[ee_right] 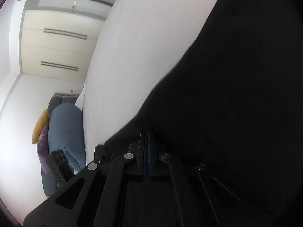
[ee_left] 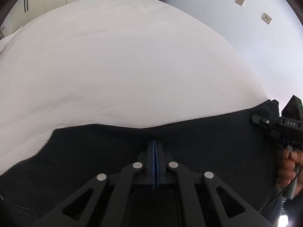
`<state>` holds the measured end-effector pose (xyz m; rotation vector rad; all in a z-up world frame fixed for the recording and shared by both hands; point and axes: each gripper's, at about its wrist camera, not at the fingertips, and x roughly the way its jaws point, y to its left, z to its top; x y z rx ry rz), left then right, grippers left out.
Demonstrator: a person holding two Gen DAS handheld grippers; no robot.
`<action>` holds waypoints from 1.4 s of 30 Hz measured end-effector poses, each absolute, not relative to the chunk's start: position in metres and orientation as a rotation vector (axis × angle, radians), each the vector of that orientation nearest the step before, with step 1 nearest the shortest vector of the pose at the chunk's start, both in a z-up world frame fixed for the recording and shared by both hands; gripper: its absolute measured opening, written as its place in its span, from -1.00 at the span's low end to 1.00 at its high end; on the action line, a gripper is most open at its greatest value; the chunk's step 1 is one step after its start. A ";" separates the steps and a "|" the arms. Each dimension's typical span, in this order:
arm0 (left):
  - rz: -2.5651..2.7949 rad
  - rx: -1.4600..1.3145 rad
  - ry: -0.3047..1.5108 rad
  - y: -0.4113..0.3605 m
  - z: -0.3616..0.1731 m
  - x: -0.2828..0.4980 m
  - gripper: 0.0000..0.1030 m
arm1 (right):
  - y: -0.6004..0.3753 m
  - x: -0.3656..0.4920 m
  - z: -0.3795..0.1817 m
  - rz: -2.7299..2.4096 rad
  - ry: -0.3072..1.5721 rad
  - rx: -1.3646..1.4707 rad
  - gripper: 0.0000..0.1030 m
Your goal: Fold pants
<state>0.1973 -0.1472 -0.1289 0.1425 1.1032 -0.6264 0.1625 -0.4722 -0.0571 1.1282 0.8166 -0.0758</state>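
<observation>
The black pants (ee_left: 198, 147) lie across the lower frame on the white bed (ee_left: 123, 66). The left tool (ee_left: 155, 143) is pressed together at their upper edge, apparently pinching fabric. The right tool (ee_right: 146, 134), likewise pressed together, meets the cloth edge at lower centre, probably to carry a fold.

the left wrist view looks steeply down along its fingers, close over the pants (ee_left: 132, 151) toward the bed (ee_left: 123, 66) and wall. the right wrist view, rolled sideways, sits close against the pants (ee_right: 236, 94). both share pants and bed (ee_right: 132, 56).
</observation>
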 end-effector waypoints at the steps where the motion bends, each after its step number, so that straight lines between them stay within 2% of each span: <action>1: -0.612 0.144 1.098 -0.139 -0.129 0.199 -0.91 | -0.495 0.154 -0.051 -0.130 0.782 1.106 -1.00; 4: -0.547 0.115 1.083 -0.102 -0.131 0.208 -0.91 | -0.565 0.119 -0.043 -0.239 0.694 1.136 -1.00; 7: -0.486 0.080 1.038 -0.069 -0.115 0.196 -0.92 | -0.585 0.089 -0.012 -0.368 0.658 1.070 -1.00; 8: -0.469 0.077 1.017 -0.060 -0.106 0.184 -0.93 | -0.583 0.082 -0.004 -0.362 0.647 1.069 -0.89; 9: -0.471 0.067 1.008 -0.057 -0.102 0.172 -0.88 | -0.576 0.077 0.001 -0.329 0.640 1.080 -0.87; 10: -0.488 0.056 1.007 -0.059 -0.100 0.160 -0.86 | -0.561 0.074 0.003 -0.255 0.641 1.105 -0.87; 13: -0.534 0.091 1.022 -0.069 -0.110 0.119 -0.57 | -0.489 0.082 -0.010 -0.033 0.720 1.164 -0.87; 15: -0.525 0.110 1.056 -0.069 -0.130 0.093 -0.56 | -0.428 0.097 -0.032 0.096 0.838 1.154 -0.87; 17: -0.519 0.085 1.014 -0.049 -0.134 0.069 -0.56 | -0.387 0.106 -0.057 0.160 0.925 1.142 -0.88; 18: -0.516 0.073 1.014 -0.038 -0.134 0.065 -0.56 | -0.378 0.106 -0.068 0.166 0.964 1.118 -1.00; 21: -0.481 0.059 1.010 -0.025 -0.135 0.063 -0.57 | -0.385 0.104 -0.073 0.170 0.921 1.072 -1.00; 22: -0.468 0.043 1.007 -0.010 -0.135 0.065 -0.67 | -0.385 0.111 -0.070 0.145 0.907 1.065 -1.00; 23: -0.467 0.018 1.011 0.005 -0.133 0.070 -0.92 | -0.387 0.129 -0.068 0.108 0.884 1.063 -1.00; 26: -0.541 -0.076 1.026 0.035 -0.135 0.080 -0.90 | -0.424 0.121 -0.070 0.003 0.806 1.116 -1.00; 32: -0.469 -0.085 0.988 0.102 -0.136 0.088 -0.90 | -0.500 0.071 -0.061 -0.214 0.666 1.197 -1.00; 33: -0.432 -0.084 0.989 0.088 -0.131 0.107 -0.90 | -0.510 0.064 -0.060 -0.247 0.651 1.202 -1.00; 38: -0.284 -0.079 0.967 0.131 -0.107 0.123 -0.92 | -0.535 0.033 -0.040 -0.378 0.618 1.201 -0.96; 39: -0.287 -0.087 0.950 0.123 -0.097 0.127 -0.83 | -0.528 0.037 -0.034 -0.371 0.624 1.186 -0.86; 40: -0.327 -0.122 0.921 0.125 -0.090 0.130 -0.66 | -0.514 0.043 -0.026 -0.333 0.625 1.171 -0.86; 41: -0.378 -0.145 0.896 0.113 -0.080 0.133 -0.40 | -0.504 0.054 -0.019 -0.270 0.631 1.157 -0.86; 42: -0.410 -0.128 0.888 0.096 -0.075 0.135 -0.28 | -0.488 0.068 -0.013 -0.209 0.647 1.136 -0.86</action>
